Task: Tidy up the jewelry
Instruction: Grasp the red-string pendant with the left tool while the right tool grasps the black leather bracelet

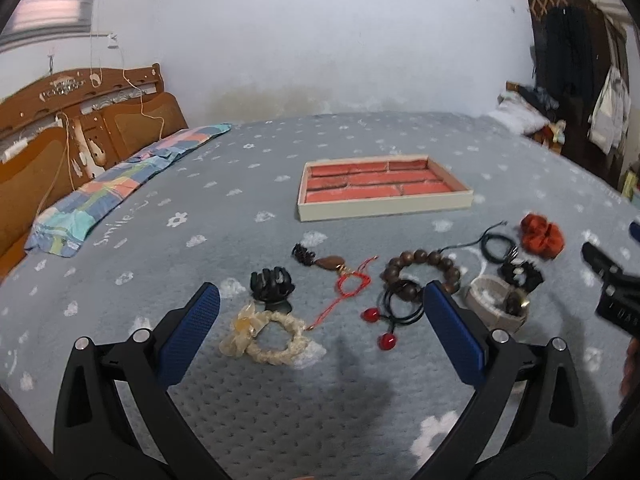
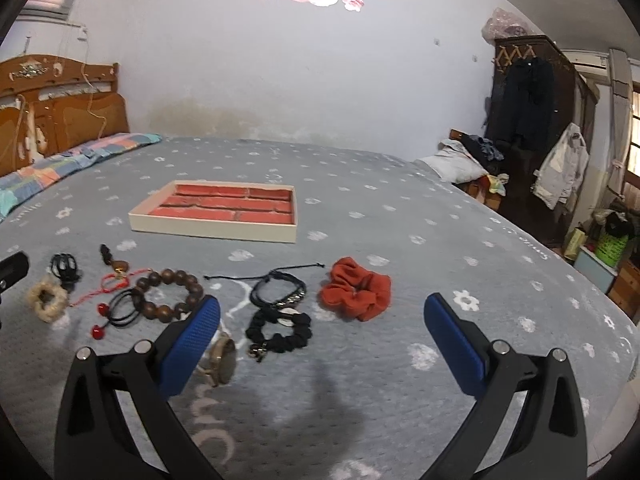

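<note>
A cream tray with red padded compartments (image 1: 384, 206) (image 2: 212, 230) lies empty on the grey bed. In front of it lies a row of loose pieces: a cream scrunchie (image 1: 266, 334) (image 2: 46, 300), a black claw clip (image 1: 272, 284), a red cord with a brown pendant (image 1: 346, 276), a wooden bead bracelet (image 1: 422, 266) (image 2: 168, 294), a black tie with red beads (image 1: 396, 312), a watch (image 1: 496, 306) (image 2: 222, 362), a black scrunchie (image 2: 280, 330), black cords (image 2: 280, 290) and an orange scrunchie (image 1: 542, 236) (image 2: 356, 294). My left gripper (image 1: 320, 304) hovers open before the cream scrunchie. My right gripper (image 2: 322, 314) hovers open before the black scrunchie.
The bedspread (image 2: 400, 240) is grey with white flowers. A patchwork pillow (image 1: 120, 184) and a wooden headboard (image 1: 60, 128) lie to the left. A dark wardrobe with hung clothes (image 2: 536, 120) and clutter stand past the bed's right edge.
</note>
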Demonstrator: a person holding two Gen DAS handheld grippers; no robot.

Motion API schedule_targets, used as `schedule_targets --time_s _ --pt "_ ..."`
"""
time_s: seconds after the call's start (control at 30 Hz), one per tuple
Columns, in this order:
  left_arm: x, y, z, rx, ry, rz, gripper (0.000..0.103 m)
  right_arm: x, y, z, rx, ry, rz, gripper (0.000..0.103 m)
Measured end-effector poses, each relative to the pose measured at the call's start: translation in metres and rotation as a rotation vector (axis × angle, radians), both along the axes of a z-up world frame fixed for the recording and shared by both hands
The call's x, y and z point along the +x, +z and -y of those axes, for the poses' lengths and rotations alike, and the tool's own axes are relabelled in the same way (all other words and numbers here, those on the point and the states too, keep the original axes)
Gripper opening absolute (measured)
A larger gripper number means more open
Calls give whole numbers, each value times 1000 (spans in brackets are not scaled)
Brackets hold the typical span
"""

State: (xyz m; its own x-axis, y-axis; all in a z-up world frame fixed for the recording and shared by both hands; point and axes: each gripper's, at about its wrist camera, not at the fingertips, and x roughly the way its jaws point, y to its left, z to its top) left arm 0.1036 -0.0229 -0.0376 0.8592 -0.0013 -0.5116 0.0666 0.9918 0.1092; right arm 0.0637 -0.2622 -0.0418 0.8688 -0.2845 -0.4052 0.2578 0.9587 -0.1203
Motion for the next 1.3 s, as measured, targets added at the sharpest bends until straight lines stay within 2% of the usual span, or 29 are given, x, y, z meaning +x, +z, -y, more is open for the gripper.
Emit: schedule_targets --time_s 0.13,0.23,0.4,0.57,0.67,0.77,0.83,0.9,0.93,1.0,1.17,1.23,1.3 --pt "5 -10 -6 -21 -9 -22 98 6 -5 6 41 16 -24 99" --pt "13 -14 -11 -37 -10 -34 98 11 -9 4 32 43 -41 99" --pt "26 -16 -14 -40 -23 -43 98 23 -16 5 90 86 -70 99" --pt "45 -17 -21 -85 -20 -73 98 39 -19 8 96 82 -85 99" --pt "63 -13 -15 -55 -11 -97 98 54 -18 9 89 87 -106 99" --pt "76 -8 -10 -68 -10 -102 98 67 -17 9 98 107 -108 99" --pt "89 -11 -2 -46 -10 -121 98 79 -20 9 97 109 -121 99" --pt "100 -15 4 -22 -6 -147 91 87 -23 10 116 117 -136 98" --pt "107 -19 7 -26 -20 -171 87 92 -24 10 124 120 -143 97" --pt "115 -24 11 -34 -34 -202 76 99 -26 11 119 121 -155 86" --pt "124 -29 19 -14 -53 -211 64 116 -30 13 131 137 -186 70" --pt "128 -31 22 -11 -65 -219 62 126 -35 14 134 138 -212 68" --pt "132 -37 21 -17 -66 -237 62 133 -40 16 136 134 -232 61"
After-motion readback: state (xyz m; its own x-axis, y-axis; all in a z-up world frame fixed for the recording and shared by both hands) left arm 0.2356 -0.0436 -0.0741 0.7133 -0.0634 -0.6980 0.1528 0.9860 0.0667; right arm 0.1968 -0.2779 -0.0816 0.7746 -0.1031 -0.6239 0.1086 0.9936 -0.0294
